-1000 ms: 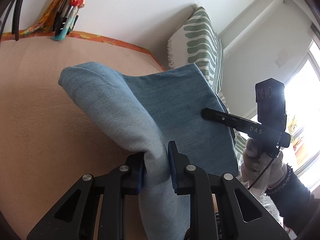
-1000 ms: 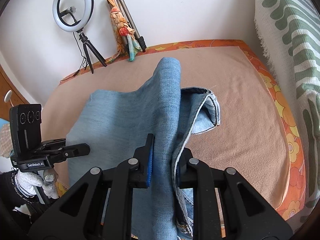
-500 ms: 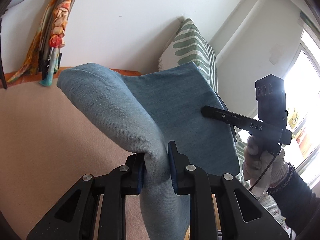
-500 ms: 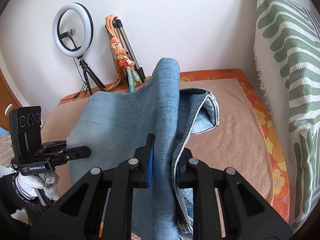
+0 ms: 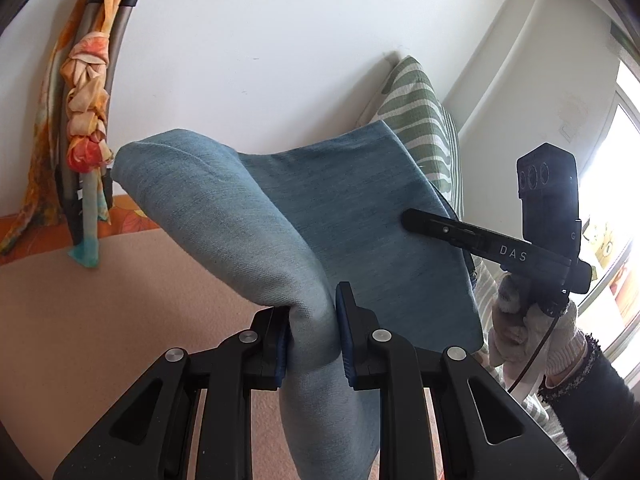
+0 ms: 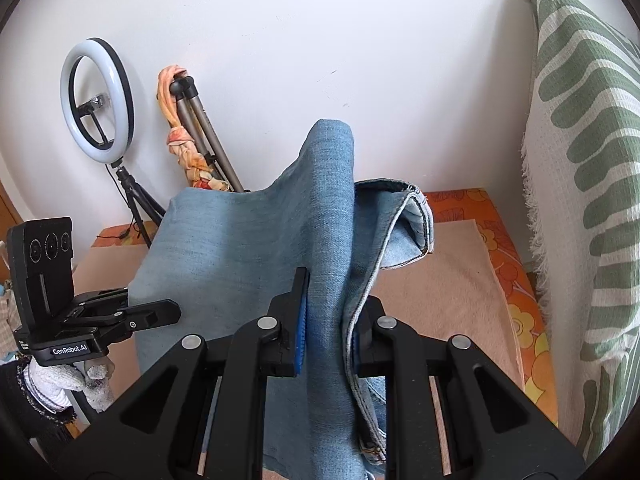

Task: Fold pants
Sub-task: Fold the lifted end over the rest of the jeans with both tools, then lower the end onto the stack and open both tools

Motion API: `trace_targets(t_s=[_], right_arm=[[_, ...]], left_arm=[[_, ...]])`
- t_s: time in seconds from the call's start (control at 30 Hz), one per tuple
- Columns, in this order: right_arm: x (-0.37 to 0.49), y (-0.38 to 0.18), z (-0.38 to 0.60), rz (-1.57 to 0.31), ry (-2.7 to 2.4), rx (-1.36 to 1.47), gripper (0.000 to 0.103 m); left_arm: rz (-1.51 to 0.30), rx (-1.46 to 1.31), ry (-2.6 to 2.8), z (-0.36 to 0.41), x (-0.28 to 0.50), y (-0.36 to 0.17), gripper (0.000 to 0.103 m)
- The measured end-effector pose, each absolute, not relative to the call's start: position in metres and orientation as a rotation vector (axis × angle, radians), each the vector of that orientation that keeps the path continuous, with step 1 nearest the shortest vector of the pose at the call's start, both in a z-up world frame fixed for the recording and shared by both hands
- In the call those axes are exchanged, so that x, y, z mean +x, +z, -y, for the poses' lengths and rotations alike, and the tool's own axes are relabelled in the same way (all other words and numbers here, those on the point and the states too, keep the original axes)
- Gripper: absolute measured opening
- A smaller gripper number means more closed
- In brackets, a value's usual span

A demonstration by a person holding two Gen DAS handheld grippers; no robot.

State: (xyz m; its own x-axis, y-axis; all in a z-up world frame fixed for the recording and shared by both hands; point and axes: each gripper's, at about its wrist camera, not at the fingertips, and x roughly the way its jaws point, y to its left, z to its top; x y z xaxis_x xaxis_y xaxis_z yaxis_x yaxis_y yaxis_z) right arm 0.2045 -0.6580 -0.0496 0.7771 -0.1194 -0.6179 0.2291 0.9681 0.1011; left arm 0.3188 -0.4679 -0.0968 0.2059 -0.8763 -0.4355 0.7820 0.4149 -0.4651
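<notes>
The light blue denim pants hang lifted in the air between both grippers, above the beige bed cover. My left gripper is shut on a bunched fold of the pants. My right gripper is shut on another fold of the pants, with a stitched hem curling to its right. Each gripper shows in the other's view: the right one at the cloth's right edge, the left one at its left edge.
A green-striped white pillow leans on the wall at the right. A ring light on a tripod and a tripod wrapped in an orange scarf stand at the wall. The orange floral bedsheet edge borders the cover. A bright window is right.
Both grippers have risen with the pants and tilted up, so more wall and less bed shows. The grip on the cloth is unchanged.
</notes>
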Motion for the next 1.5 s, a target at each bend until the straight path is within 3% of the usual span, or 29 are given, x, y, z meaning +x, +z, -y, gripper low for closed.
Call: trace_targets(t_s=[0.6,0.77,0.83,1.0,1.2,1.3,1.37,1.5], right_arm=[[0.321,-0.113,0.723,-0.719,-0.237,0.21,0.017],[0.336,-0.131,0.74,-0.773,-0.308,0.228,0.018],[0.34,-0.134,0.743,-0.79,-0.346,0.223,0.024],[0.339,-0.138,0.744,-0.809,-0.441,0.166,0.051],[0.322,-0.128,0.74,-0.784,-0.456,0.174,0.061],[0.309,-0.119,0.731,-0.768,-0.457,0.165,0.07],[0.303,-0.11,0.725,-0.758,-0.46,0.155,0.074],[0.29,-0.099,0.716,-0.739,-0.458,0.162,0.075]], left_arm=[[-0.793,-0.066,-1.054,0.528,0.406,-0.155,0.019],[-0.805,0.045,-0.963,0.537,0.413,-0.164,0.024],[-0.794,0.079,-0.946,0.538,0.411,-0.164,0.026],[-0.795,0.136,-0.903,0.544,0.408,-0.162,0.031],[-0.778,0.152,-0.893,0.542,0.403,-0.158,0.04],[-0.755,0.144,-0.89,0.528,0.398,-0.152,0.053],[-0.723,0.14,-0.893,0.521,0.391,-0.143,0.056],[-0.682,0.134,-0.9,0.509,0.377,-0.124,0.064]])
